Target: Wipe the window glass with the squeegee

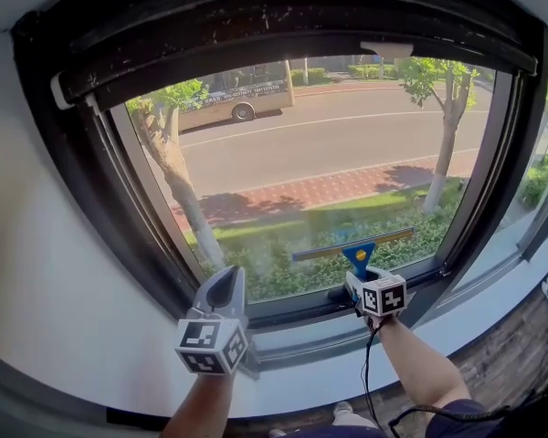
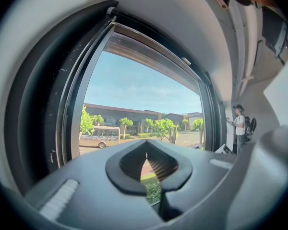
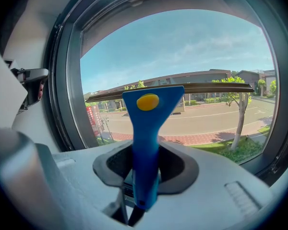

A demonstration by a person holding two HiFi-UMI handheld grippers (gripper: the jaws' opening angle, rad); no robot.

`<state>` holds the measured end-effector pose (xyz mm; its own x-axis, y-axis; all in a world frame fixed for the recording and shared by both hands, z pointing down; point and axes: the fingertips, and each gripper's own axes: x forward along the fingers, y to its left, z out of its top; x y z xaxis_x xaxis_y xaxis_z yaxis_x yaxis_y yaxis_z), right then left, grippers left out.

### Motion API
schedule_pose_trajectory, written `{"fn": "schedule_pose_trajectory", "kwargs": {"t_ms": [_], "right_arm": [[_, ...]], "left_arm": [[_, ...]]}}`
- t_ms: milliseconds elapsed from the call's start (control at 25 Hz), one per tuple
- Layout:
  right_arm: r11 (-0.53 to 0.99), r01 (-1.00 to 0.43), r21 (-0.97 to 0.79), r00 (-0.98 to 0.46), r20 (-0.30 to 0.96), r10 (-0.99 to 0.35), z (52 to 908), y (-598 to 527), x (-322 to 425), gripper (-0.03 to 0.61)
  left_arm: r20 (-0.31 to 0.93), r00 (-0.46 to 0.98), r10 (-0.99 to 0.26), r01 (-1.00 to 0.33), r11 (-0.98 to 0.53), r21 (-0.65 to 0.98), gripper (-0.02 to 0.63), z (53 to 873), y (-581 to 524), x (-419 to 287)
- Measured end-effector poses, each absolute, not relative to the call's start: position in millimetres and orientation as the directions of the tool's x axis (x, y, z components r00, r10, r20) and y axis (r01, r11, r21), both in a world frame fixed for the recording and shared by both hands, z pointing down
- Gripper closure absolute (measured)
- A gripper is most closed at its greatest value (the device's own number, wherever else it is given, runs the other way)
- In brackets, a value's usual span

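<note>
A large window [image 1: 329,153] in a black frame fills the head view. My right gripper [image 1: 363,279] is shut on the blue handle of a squeegee [image 1: 357,249], whose long blade lies against the lower part of the glass, slightly tilted up to the right. In the right gripper view the squeegee [image 3: 146,128] stands upright between the jaws, its blade crossing the pane [image 3: 206,56]. My left gripper [image 1: 224,290] hangs near the lower left corner of the glass, shut with nothing in it. In the left gripper view its jaws meet at the tips in front of the window [image 2: 134,95].
A black window frame [image 1: 91,153] surrounds the glass, with a white sill [image 1: 329,354] below and white wall [image 1: 27,272] to the left. A second pane [image 1: 539,190] continues at the right. A person [image 2: 238,126] stands far off along the wall in the left gripper view.
</note>
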<state>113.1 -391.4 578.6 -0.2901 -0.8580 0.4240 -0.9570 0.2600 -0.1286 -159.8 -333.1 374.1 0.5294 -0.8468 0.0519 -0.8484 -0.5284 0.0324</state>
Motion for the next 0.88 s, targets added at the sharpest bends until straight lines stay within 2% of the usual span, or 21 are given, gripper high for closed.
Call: {"fn": "schedule_pose_trajectory", "kwargs": {"t_ms": [160,400,880], "right_arm": [[0.269,-0.957,-0.114,-0.292,0.386,-0.875,563.0,-381.9,110.5,0.448],[0.315,-0.947,0.063,-0.286,0.283,-0.916,520.1,-361.7,88.8,0.449],[0.367,-0.924,0.108,-0.363,0.058,-0.93,394.7,-355.2,27.2,0.449]], "left_arm": [[0.053,0.525,-0.849,-0.851,-0.524,0.037,0.609,376.2,-330.7,-162.1],[0.045,0.529,-0.847,-0.849,-0.528,0.034,0.609,375.0,-324.1,-165.5],[-0.01,0.547,-0.837,-0.837,-0.547,0.004,0.609,365.5,-303.8,-178.2]]}}
